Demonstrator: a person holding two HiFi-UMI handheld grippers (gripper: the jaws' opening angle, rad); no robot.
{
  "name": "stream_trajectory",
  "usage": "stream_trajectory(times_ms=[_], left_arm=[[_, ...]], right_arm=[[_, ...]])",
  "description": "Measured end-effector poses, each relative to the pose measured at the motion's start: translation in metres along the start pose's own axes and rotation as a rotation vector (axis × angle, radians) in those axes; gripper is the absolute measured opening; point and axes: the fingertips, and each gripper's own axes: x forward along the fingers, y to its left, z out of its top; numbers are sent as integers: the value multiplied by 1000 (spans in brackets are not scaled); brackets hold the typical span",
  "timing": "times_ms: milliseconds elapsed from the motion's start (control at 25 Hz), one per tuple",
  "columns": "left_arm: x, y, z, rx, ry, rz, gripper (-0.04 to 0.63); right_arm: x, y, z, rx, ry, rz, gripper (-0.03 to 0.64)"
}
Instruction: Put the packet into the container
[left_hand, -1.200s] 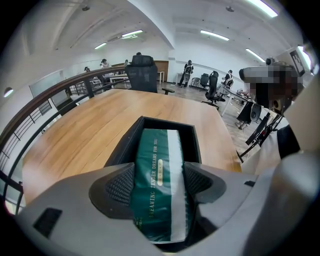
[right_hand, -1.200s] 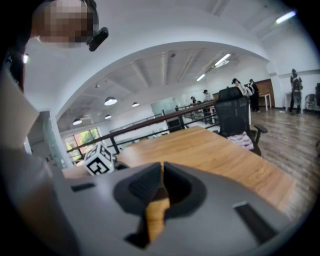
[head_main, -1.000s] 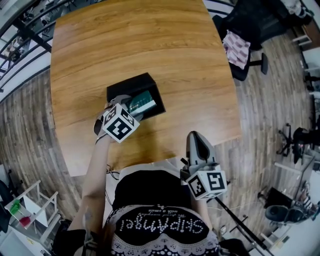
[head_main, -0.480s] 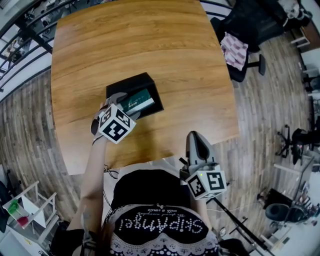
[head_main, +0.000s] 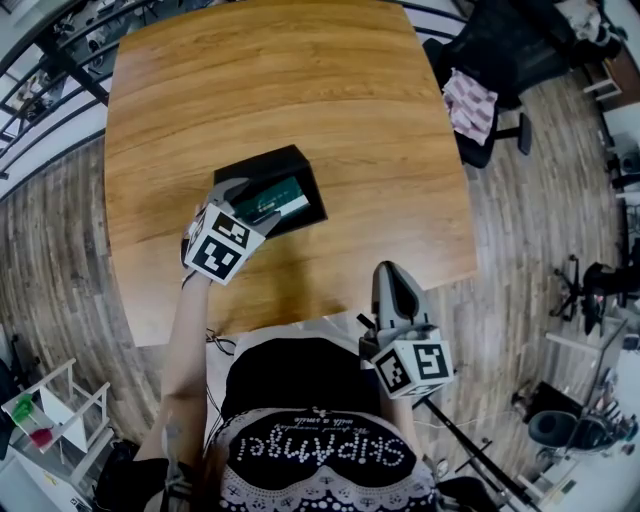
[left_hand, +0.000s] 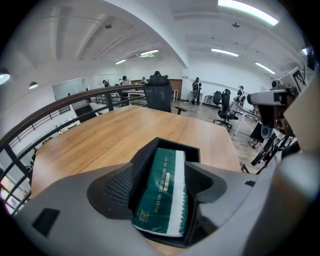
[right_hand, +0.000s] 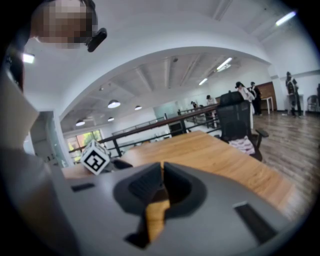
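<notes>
Left of centre in the head view, my left gripper (head_main: 247, 204) sits at the near edge of the black container (head_main: 262, 160) on the wooden table (head_main: 300, 80). Over the last second its marker cube (head_main: 216, 250) has slid back toward the lower left of the frame, and the green packet (head_main: 276, 200) now lies flatter inside the container. The left gripper view shows the jaws spread wide, one on either side of the packet, with a gap at the left pad. I judge the packet released and the placement essentially done, with only the retreat remaining. My right gripper (head_main: 392, 272) waits at lower centre, jaws pressed together on nothing.
</notes>
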Motion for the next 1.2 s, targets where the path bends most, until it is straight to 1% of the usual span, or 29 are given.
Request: stream_trajectory(times_ms=[280, 320, 360, 400, 560, 680, 800, 960, 1200], left_arm=[[-14, 11, 16, -55, -104, 46, 334], [-16, 12, 20, -64, -121, 53, 315], [-18, 13, 23, -73, -140, 60, 271], [-20, 14, 25, -82, -157, 66, 252], [-28, 16, 32, -95, -199, 90, 216], [-34, 19, 40, -99, -240, 121, 165], [-45, 22, 48, -119, -281, 148, 124], [-62, 26, 57, -141, -340, 180, 93], [-81, 30, 71, -154, -395, 219, 58]], right_arm=[[4, 4, 2, -7, -3, 19, 41], [4, 4, 3, -8, -3, 21, 41], [4, 3, 3, -8, -3, 23, 41], [4, 3, 3, -9, -3, 25, 41], [4, 3, 5, -13, -3, 33, 41], [6, 1, 6, -16, -2, 39, 41], [7, 3, 7, -19, -5, 51, 41], [6, 5, 8, -24, -8, 63, 41], [8, 4, 12, -28, -11, 72, 41]])
